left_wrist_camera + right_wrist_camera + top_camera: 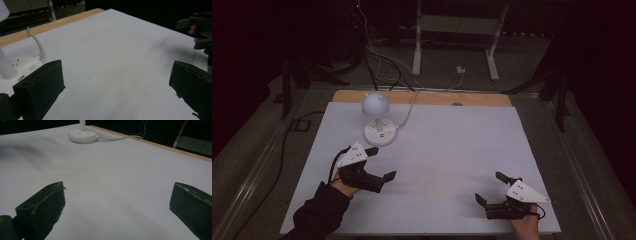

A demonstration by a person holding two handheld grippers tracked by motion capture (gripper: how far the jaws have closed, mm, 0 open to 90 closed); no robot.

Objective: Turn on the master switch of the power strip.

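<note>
A small white desk lamp (377, 120) with a round head and a round base stands at the back left of the white table sheet (447, 150). Its base (15, 70) lies just beyond my left jaw, and its base (83, 135) also shows far off in the right gripper view. My left gripper (380, 163) hovers open just in front of the lamp base, holding nothing. My right gripper (493, 187) sits open near the front right edge, jaws wide apart and empty. The right gripper (197, 30) appears at the far right of the left gripper view.
A white cable (409, 107) runs from the lamp base over the wooden back edge (422, 97) of the table. Metal stand legs (492, 55) and loose wires (377, 60) lie on the dark floor behind.
</note>
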